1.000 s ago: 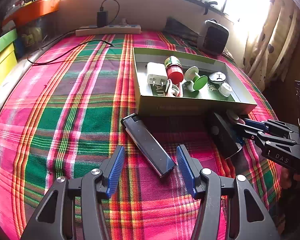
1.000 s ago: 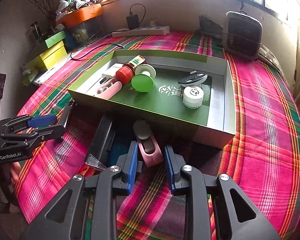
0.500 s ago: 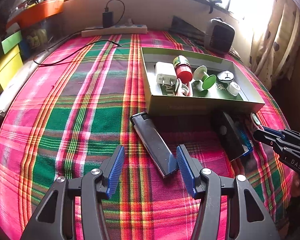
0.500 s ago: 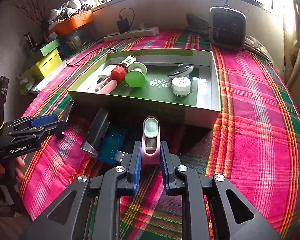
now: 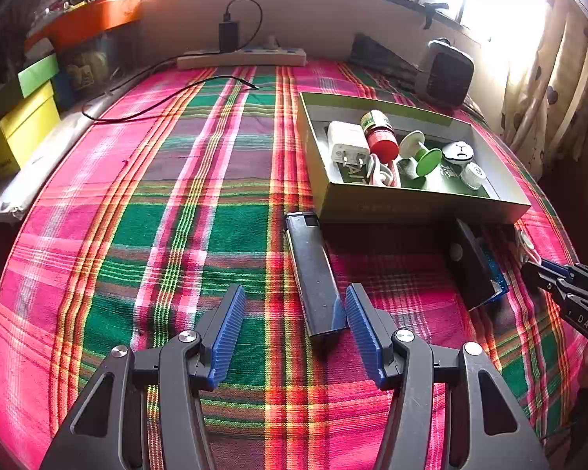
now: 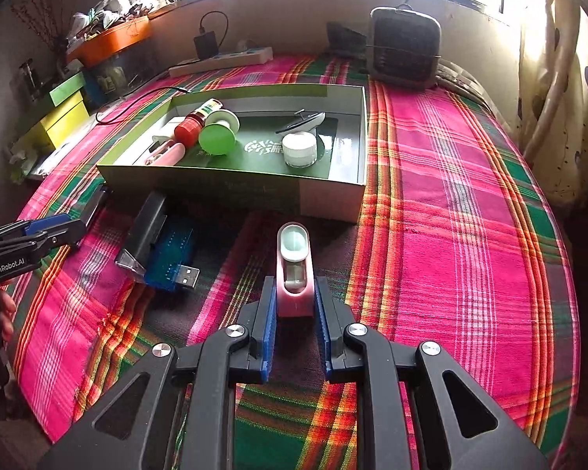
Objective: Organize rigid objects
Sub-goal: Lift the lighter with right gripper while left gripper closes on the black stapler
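My right gripper is shut on a small pink device with a pale round end, in front of the green box. My left gripper stands open over the plaid cloth, and the near end of a long black bar lies just inside its right pad. The green box holds a white plug, a red-capped bottle, a green knob, a white jar and other small items. A black block with a blue USB board lies at the box's front wall.
A small grey heater stands at the back right. A power strip with a charger and a black cable lies along the far wall. Yellow and green boxes and an orange tray are at the left. A curtain hangs at the right.
My right gripper has closed on the pink device and drawn it away from the black block, toward the right. The left gripper has shifted so the black bar now sits by its right pad.
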Demonstrator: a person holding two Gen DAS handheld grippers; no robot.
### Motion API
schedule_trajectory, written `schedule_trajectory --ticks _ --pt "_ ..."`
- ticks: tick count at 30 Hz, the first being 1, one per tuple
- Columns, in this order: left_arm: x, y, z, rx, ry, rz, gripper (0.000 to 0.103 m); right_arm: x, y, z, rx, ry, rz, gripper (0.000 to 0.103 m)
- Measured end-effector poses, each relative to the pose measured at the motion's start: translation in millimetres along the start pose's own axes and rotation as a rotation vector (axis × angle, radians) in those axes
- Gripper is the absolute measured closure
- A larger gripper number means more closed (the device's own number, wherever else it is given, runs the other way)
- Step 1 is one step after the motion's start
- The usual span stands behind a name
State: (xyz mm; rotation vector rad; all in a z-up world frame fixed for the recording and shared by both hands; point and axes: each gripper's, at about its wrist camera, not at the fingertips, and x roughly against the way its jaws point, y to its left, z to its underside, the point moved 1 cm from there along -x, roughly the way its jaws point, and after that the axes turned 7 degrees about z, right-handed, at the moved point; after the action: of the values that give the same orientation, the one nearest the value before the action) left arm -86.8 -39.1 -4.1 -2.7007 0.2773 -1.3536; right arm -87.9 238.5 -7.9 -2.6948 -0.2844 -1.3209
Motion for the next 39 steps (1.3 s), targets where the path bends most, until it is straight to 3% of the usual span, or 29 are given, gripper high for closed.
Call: schedule_trajectory --ticks 3,8,11,18,28,39 --pt "-1 0 -1 0.004 -0.001 -0.006 0.049 0 -1 0 -0.009 -0.005 -0.008 0.083" --pt "-6 1 -7 0.008 0.002 -0.015 0.049 -3 0 -4 -0.015 -0.010 -0.009 0.064" --pt "-9 1 -10 0.006 -0.003 -0.025 0.050 -5 2 -6 -0.003 -0.014 -0.008 0.058" --pt "-16 4 -18 0.007 -0.024 -0.041 0.050 -13 5 -14 0.020 -0.010 0.048 0.058" --pt "-16 2 -16 -0.016 -0.030 -0.053 0.051 -14 4 -14 0.021 -0.011 0.053 0.058" --pt "-14 9 -17 -0.008 -0.039 -0.074 0.072 -13 -2 -13 -0.004 -0.014 0.066 0.075"
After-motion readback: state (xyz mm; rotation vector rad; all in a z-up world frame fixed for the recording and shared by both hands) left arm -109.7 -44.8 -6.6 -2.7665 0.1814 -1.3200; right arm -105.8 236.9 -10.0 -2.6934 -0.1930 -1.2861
